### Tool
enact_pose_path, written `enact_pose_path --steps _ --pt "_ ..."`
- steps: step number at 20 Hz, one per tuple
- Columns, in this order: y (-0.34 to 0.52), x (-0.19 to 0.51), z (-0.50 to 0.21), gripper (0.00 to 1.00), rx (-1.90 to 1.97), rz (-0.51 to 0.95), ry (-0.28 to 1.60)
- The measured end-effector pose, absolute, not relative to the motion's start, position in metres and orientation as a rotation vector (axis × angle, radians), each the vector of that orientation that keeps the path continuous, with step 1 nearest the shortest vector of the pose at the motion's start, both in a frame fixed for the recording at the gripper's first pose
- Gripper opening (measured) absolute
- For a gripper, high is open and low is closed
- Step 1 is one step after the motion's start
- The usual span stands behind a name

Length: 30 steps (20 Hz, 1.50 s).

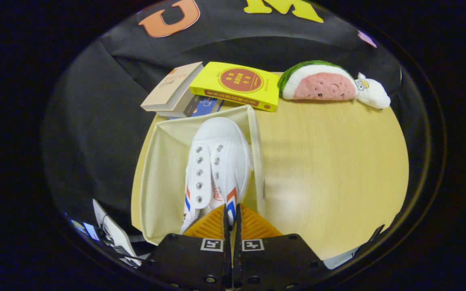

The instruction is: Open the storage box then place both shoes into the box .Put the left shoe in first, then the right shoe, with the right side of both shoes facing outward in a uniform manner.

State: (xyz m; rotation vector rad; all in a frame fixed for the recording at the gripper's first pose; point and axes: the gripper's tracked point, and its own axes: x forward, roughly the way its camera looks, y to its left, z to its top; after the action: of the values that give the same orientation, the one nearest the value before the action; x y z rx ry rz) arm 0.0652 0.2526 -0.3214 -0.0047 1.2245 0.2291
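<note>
The gripper [231, 210], its fingers nearly together and pinching the heel end of a white canvas shoe [217, 165] with metal eyelets and red-and-blue side stripes, holds it over the open cream fabric storage box [162, 178] on the wooden table [334, 169].

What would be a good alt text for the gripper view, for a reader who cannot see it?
The gripper, its fingers nearly closed on the heel of a white shoe, holds it inside an open cream storage box on a wooden table. Beyond the box lie books and a watermelon plush toy.
</note>
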Motion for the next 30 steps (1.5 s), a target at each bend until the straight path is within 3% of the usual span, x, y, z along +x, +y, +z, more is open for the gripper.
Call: enact_pose_path --steps 10,12,13,14,16,24,30 --pt "0.264 0.069 -0.337 0.04 -0.065 0.188 1.177" --pt "0.276 0.068 -0.327 0.30 -0.055 0.241 1.123" --pt "0.271 0.067 -0.319 0.37 -0.071 0.240 1.099" --pt "0.267 0.064 -0.314 0.63 -0.080 0.233 1.088" --pt "0.263 0.051 -0.305 0.77 -0.072 0.218 1.077" --pt "0.197 0.015 -0.237 0.96 -0.088 0.180 0.899" --pt "0.122 -0.007 -0.160 0.94 -0.128 0.124 0.712"
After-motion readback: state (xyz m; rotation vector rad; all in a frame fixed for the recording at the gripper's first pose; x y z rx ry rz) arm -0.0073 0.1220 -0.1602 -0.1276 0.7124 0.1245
